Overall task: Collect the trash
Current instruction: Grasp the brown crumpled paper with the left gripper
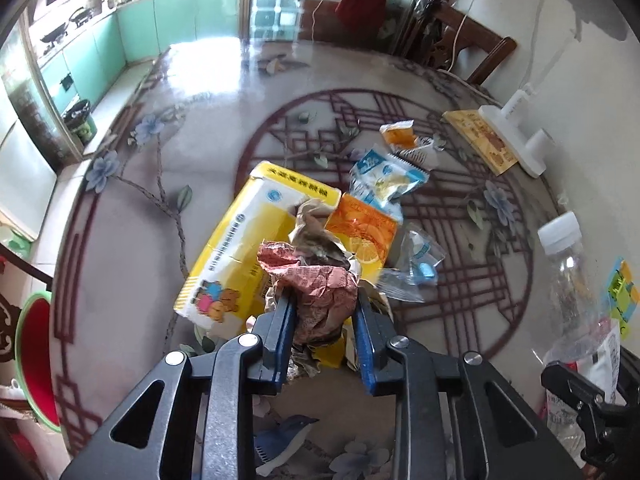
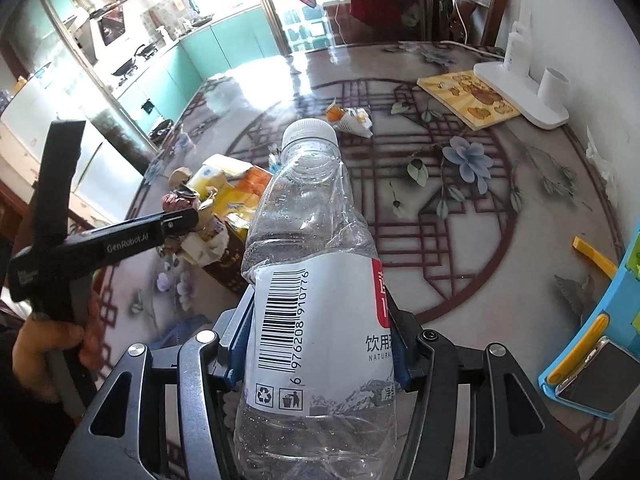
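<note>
My left gripper [image 1: 324,300] is shut on a crumpled reddish-brown wrapper [image 1: 320,280], its blue pads pressing both sides, just above a trash pile on the patterned table [image 1: 192,128]. The pile holds a yellow box [image 1: 240,236], an orange juice packet [image 1: 362,226], a blue-and-white wrapper [image 1: 386,176] and a clear wrapper [image 1: 420,260]. A small orange wrapper [image 1: 400,134] lies farther back. My right gripper [image 2: 320,312] is shut on a clear plastic bottle [image 2: 312,208] with a white cap, held upright-tilted. In the right wrist view the left gripper [image 2: 176,220] reaches into the pile from the left.
A white stand [image 2: 520,92] and a yellow picture board [image 2: 468,100] sit at the table's far right. A blue-and-yellow toy [image 2: 592,340] and a yellow stick [image 2: 596,256] lie at the right edge. A red basin [image 1: 36,360] stands below the table's left edge, a wooden chair [image 1: 476,48] behind.
</note>
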The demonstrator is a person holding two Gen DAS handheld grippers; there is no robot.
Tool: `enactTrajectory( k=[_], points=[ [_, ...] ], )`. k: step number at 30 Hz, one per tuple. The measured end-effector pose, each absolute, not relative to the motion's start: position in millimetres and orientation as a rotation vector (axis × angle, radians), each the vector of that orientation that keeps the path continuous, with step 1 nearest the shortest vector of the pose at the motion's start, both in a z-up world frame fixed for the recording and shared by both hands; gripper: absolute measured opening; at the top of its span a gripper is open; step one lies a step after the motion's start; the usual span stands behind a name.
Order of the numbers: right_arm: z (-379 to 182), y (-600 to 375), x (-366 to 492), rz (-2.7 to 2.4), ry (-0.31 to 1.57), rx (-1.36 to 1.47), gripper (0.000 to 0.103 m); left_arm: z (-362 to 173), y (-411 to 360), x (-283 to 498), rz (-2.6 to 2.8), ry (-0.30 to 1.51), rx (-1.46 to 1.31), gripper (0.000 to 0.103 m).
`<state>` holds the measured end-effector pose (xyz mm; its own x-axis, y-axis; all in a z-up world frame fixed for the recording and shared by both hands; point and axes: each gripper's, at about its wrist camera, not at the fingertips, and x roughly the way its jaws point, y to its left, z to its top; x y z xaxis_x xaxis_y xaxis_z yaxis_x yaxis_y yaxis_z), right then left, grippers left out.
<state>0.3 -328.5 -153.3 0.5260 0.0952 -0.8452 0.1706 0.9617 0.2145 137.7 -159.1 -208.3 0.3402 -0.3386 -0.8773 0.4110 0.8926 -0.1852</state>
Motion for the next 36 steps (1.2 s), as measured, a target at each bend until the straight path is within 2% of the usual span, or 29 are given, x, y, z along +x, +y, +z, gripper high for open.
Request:
enactTrajectory(
  k=[17,36],
  points=[
    [-98,-275,16,-0.085,0.862,0.160,0.054,-112,-86,80,-0.493,0.882,0.049,0.025],
    [-73,-203,26,-0.091,0.778,0.057,0.054,-98,-7,79,-0.438,0.838,0.028,0.025]
  ],
)
